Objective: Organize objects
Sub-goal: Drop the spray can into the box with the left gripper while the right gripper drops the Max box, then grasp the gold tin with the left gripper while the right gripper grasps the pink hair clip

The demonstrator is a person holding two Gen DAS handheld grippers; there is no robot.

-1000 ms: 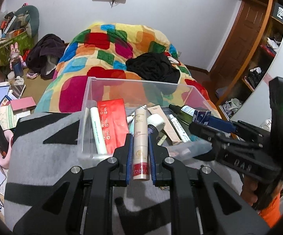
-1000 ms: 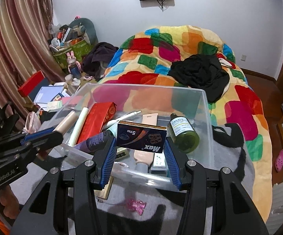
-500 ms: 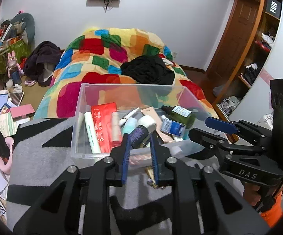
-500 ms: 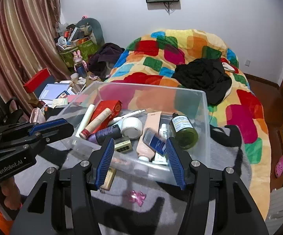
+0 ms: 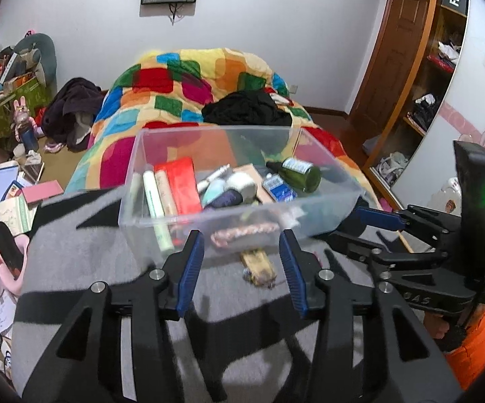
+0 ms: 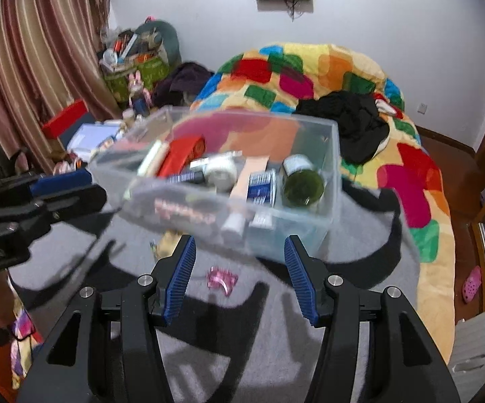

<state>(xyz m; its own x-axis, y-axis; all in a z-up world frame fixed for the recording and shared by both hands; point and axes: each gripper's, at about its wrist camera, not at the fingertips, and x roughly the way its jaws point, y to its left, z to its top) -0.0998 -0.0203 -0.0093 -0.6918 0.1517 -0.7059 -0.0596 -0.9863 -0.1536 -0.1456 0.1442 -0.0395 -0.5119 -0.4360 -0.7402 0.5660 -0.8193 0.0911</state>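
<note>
While both jaws gape empty before the clear bin [image 5: 208, 221], pink clip [image 6: 221, 278] only in right view

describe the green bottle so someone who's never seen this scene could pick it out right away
Find the clear plastic bin on the grey blanket at the foot of the bed. In its far right corner lies the green bottle on its side, beside a small blue box. It is the only dark green glass item there, with a pale label band.

White walls [image 5: 276, 33], wooden wardrobe [image 5: 407, 67]
</note>
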